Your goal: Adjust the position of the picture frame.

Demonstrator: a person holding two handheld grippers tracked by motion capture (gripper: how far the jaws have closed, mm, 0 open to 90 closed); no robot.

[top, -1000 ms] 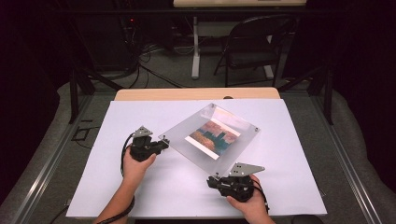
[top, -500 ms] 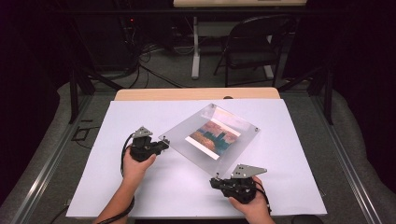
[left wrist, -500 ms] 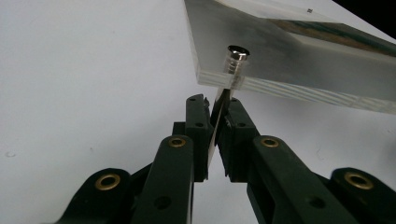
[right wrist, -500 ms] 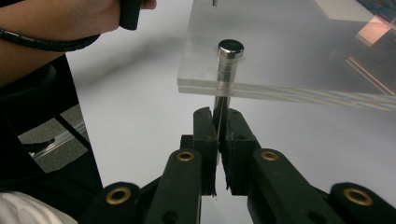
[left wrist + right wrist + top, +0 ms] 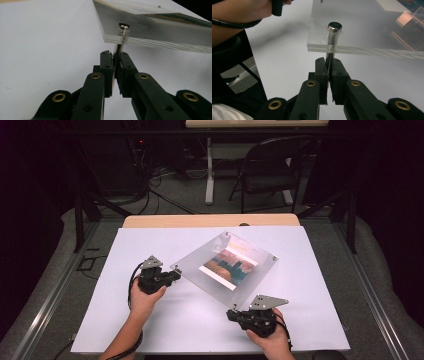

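Acrylic photo frame (image 5: 226, 267), clear panel w/ cityscape print, sits diagonally mid white table (image 5: 150, 330), metal standoff pegs at corners.

High view: left gripper (image 5: 172, 274) at frame's left corner, right gripper (image 5: 234, 314) at near corner. Risk, my guess: uneven lift from two corner pegs could twist panel or slip peg free.

Left gripper view: jaws nearly together, pinching thin standoff pin (image 5: 118, 51) below panel edge.

Right gripper view: jaws likewise pressed on near-corner pin (image 5: 329, 58). Grip area small; pin could rotate or slide out.
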